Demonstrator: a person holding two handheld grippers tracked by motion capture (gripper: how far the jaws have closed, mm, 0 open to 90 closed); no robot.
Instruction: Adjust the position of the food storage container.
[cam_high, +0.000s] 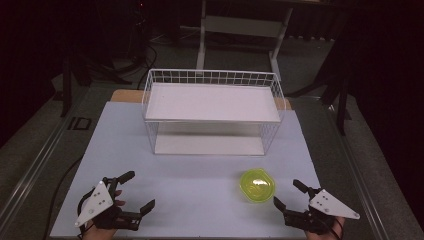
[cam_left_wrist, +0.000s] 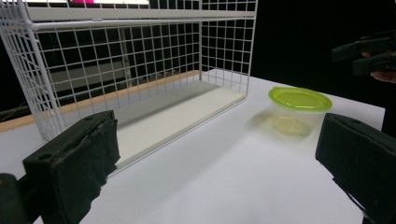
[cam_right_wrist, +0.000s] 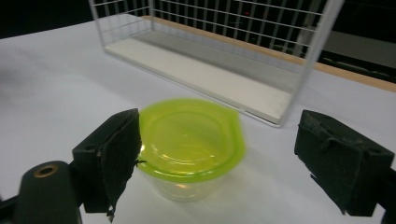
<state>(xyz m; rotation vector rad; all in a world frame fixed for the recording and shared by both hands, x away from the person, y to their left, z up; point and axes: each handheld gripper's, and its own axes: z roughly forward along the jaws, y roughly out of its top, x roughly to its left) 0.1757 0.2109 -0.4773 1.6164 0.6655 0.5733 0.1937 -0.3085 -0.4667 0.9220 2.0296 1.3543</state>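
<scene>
Both tongs, left (cam_high: 135, 190) and right (cam_high: 288, 194), spread apart, round clear tub (cam_high: 257, 185) with lime lid, white wire rack (cam_high: 212, 111)

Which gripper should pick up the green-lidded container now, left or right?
Right. The right gripper sits open just beside the container, jaws already aimed at it. The left gripper, also open, is far across the table.

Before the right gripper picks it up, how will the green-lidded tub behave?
The tub looks like thin clear plastic and seems empty, so probably light and slightly squeezable. Its smooth wall may slip between the pads. It sits low and wide, so tipping seems unlikely.
</scene>
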